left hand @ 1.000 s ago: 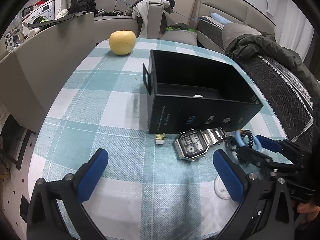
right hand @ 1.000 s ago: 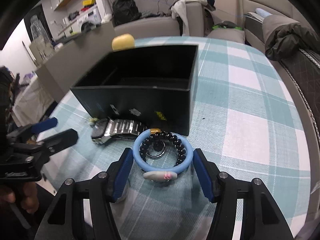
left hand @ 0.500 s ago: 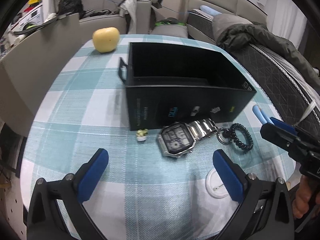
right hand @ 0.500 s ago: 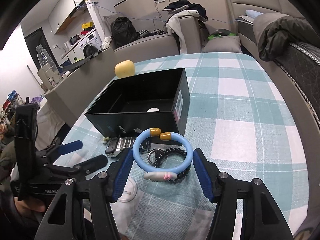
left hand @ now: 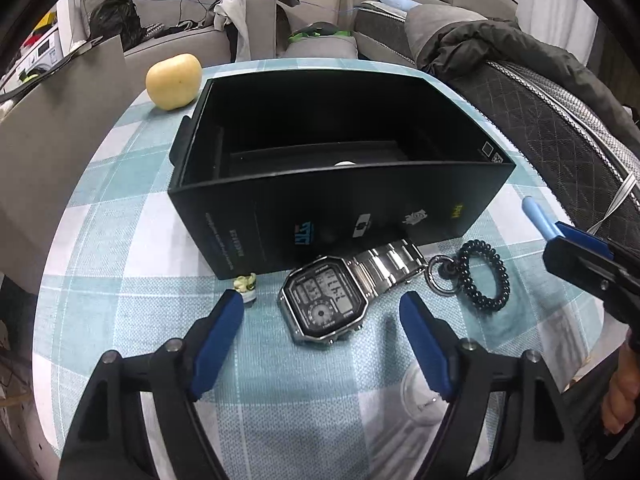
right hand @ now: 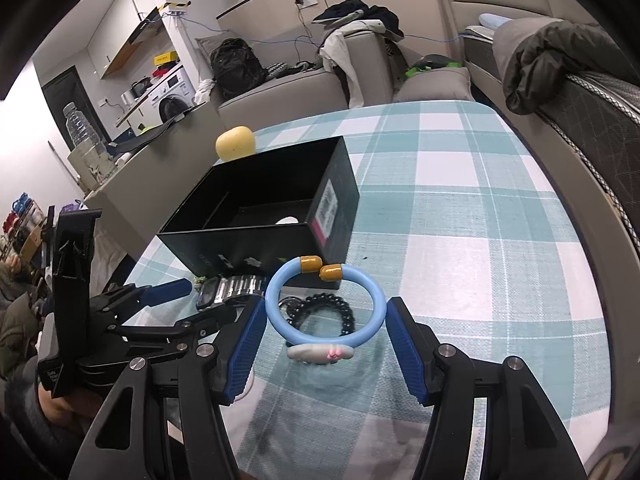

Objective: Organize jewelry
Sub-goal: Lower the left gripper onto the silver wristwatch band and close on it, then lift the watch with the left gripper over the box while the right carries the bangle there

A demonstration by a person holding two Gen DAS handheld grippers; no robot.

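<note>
An open black box [left hand: 332, 184] stands on the checked tablecloth, with a small white item [left hand: 345, 163] inside. In front of it lie a silver digital watch [left hand: 326, 298], a black bead bracelet [left hand: 482, 276] with a ring, and a tiny green-white earring [left hand: 245, 283]. My left gripper [left hand: 322, 320] is open, low over the watch, fingers either side of it. My right gripper [right hand: 325, 330] is shut on a light blue bangle [right hand: 326, 308] with orange caps, held above the bead bracelet [right hand: 320, 312]. The box [right hand: 260, 220] is beyond it.
A yellow apple [left hand: 174, 80] sits behind the box at the far left. A clear round disc [left hand: 420, 394] lies near the table's front edge. A sofa with clothes and a bed with a dark jacket [left hand: 500, 48] surround the table.
My left gripper has dropped toward the watch and its fingers have narrowed around it. My right gripper has lifted the blue bangle up and back off the table.
</note>
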